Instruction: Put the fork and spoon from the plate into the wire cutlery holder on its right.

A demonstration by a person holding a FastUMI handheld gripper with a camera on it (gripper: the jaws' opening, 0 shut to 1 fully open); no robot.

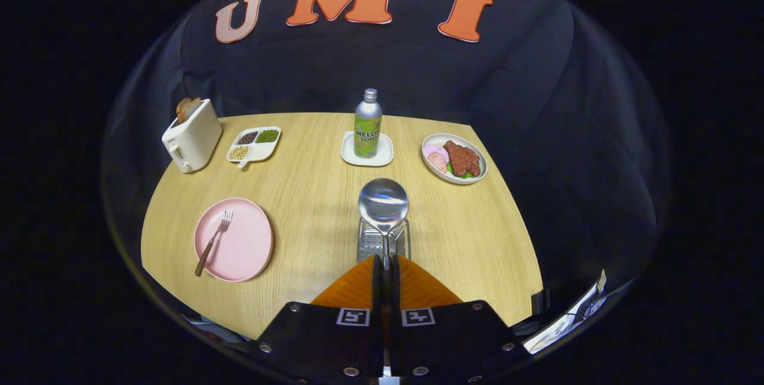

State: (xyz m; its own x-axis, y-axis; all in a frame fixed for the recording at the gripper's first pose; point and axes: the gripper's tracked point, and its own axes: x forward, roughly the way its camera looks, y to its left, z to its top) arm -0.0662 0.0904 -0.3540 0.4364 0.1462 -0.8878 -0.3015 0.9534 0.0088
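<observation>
Gripper view, left to right: toaster and sectioned snack tray upper left, well clear. Pink plate at left holds only the fork, so fork still to do. Centre: gripper fingers pinched narrow on the spoon handle, bowl up, over the wire cutlery holder; probably not dropped in yet, depth unclear. Soda bottle and food plate beyond, apart. Bare table between plate and holder; right edge close.
</observation>
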